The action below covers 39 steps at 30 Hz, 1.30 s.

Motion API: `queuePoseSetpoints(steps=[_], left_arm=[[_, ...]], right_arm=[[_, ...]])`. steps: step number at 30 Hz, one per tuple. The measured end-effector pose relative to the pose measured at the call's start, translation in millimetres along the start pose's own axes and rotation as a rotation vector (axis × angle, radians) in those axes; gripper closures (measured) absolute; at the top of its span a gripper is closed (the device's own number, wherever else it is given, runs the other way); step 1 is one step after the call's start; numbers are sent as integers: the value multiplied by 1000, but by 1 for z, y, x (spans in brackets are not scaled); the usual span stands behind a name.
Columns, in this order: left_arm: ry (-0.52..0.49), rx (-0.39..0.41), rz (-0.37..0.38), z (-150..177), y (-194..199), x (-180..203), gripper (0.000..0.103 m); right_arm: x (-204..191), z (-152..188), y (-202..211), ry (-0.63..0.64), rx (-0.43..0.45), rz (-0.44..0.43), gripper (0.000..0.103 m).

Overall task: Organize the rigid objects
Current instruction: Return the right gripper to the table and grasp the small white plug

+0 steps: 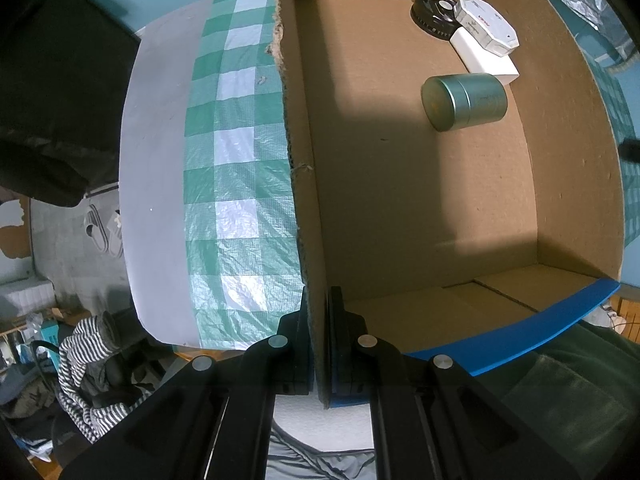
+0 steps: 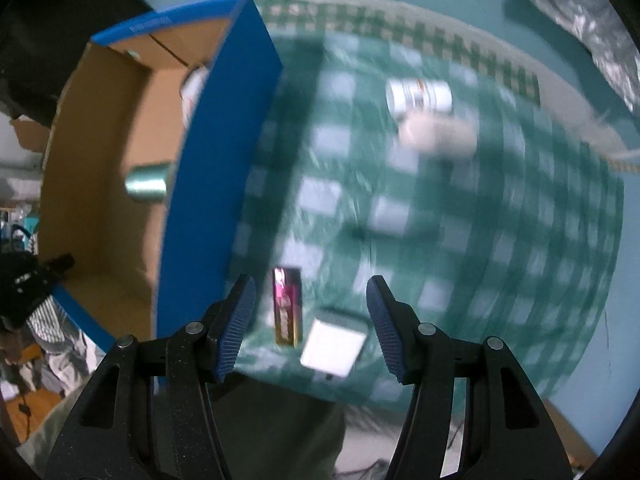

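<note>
My left gripper (image 1: 318, 300) is shut on the near left wall of the cardboard box (image 1: 308, 184). Inside the box lie a green tin (image 1: 464, 102), a white box (image 1: 484, 56), a white octagonal box (image 1: 486, 26) and a black round lid (image 1: 434, 12). My right gripper (image 2: 311, 288) is open and empty above the checked table. Below it lie a pink-and-gold pack (image 2: 287, 306) and a white flat box (image 2: 334, 348). Farther off lie a white bottle (image 2: 419, 96) and a pale cylinder (image 2: 438, 136). The right wrist view is blurred.
The box has blue outer sides (image 2: 212, 184) and stands on a green checked tablecloth (image 1: 236, 184). A striped garment (image 1: 86, 376) and clutter lie on the floor to the left. Crinkled silver foil (image 2: 580, 12) hangs at the back right.
</note>
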<state>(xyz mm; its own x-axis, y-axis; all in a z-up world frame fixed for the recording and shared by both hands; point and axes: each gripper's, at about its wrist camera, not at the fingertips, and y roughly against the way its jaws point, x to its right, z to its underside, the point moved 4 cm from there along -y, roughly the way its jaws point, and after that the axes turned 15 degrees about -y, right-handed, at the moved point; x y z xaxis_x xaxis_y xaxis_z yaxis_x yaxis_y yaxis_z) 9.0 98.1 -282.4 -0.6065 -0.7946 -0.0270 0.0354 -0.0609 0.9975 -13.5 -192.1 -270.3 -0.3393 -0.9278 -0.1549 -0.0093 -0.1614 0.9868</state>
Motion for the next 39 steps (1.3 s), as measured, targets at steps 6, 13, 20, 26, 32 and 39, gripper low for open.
queuePoseSetpoints(steps=[6,13,20,26,32,39], left_arm=[[-2,-3,1,0,1,0,98],[-3,-5,-1,0,0,2,98],[-6,-5,3,2,1,1,98],[-7,-5,2,2,1,2,98],[-8,-4,-1,2,1,2,98],[-12,-4,-3,2,1,2,98]], right_arm=[[16,22,-31,-45,-50,21,44],[29,37,-60,-114,-99,34,44],[37,42,-73,-170,-106,26,44],[36,45,-82,-168,-107,31,45],[50,48,-91,-159,-109,37,51],[50,41,-89,-57,-61,102,53]])
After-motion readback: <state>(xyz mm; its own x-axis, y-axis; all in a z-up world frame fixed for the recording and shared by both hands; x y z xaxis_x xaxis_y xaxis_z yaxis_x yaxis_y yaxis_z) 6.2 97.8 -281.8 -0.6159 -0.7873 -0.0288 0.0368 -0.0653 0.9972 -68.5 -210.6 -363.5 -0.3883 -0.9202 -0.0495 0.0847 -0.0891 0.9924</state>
